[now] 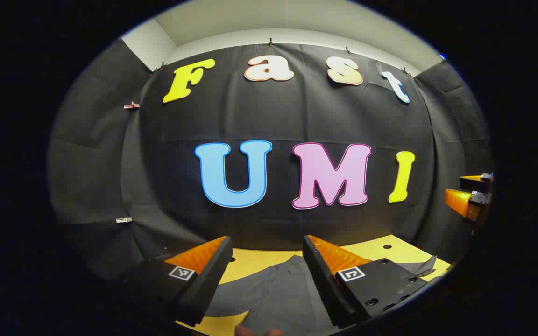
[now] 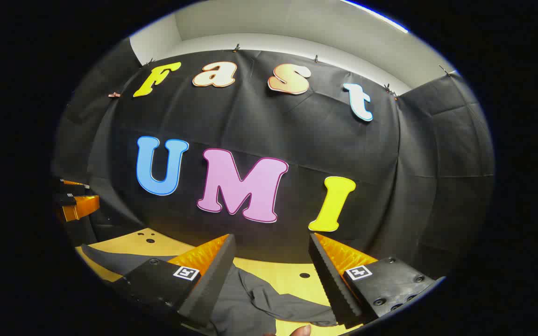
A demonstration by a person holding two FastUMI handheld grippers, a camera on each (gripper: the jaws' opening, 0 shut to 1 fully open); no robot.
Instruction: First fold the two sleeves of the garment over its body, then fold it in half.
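A dark grey garment [image 1: 273,291] lies spread on the yellow table [image 1: 390,252] below me. In the left gripper view my left gripper [image 1: 267,239] hovers above it, open, with nothing between its fingers. In the right gripper view the garment [image 2: 259,298] lies with one sleeve [image 2: 119,259] stretched to the left. My right gripper [image 2: 272,236] is also raised over the cloth and open, holding nothing. Each gripper appears at the edge of the other's view: the right gripper [image 1: 453,185] at far right, the left gripper [image 2: 92,192] at far left.
The booth's black cloth wall [image 1: 269,116] stands close behind the table. The tabletop [image 2: 292,275] has small round holes, and bare yellow surface lies beyond the garment. A fingertip of a hand [image 2: 301,331] peeks in at the bottom.
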